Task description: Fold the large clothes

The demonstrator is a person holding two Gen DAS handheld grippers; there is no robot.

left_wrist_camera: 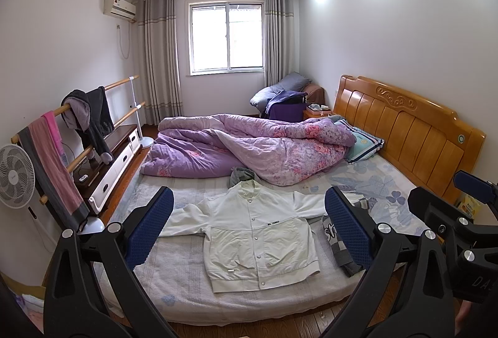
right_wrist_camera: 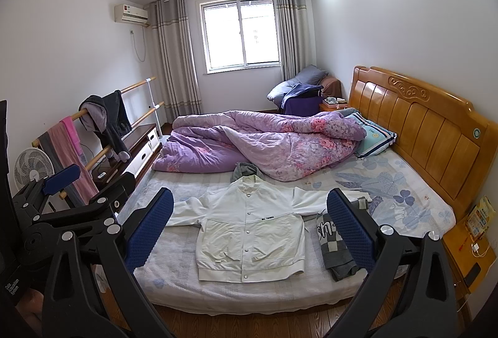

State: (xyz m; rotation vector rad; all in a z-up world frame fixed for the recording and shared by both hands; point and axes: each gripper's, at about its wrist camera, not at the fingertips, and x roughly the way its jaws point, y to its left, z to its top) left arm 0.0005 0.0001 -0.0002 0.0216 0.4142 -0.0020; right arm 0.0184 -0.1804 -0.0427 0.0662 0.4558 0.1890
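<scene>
Jacket (left_wrist_camera: 258, 232) flat on bed (left_wrist_camera: 186, 282), collar toward quilt (left_wrist_camera: 249, 145), sleeves sideways, both tools (left_wrist_camera: 249, 232) (right_wrist_camera: 250, 232) wide apart, empty.

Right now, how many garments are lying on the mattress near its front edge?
3. The white jacket is spread flat, centre; a grey checked garment lies bunched beside its right sleeve; a grey piece sits behind the collar. The purple quilt may hide more.

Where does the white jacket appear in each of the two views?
Left wrist view: white jacket lies flat on the bed, lower centre, between the tool's fingers.
Right wrist view: white jacket is lower centre, also flat.
Shared landmark: purple quilt behind its collar.
</scene>
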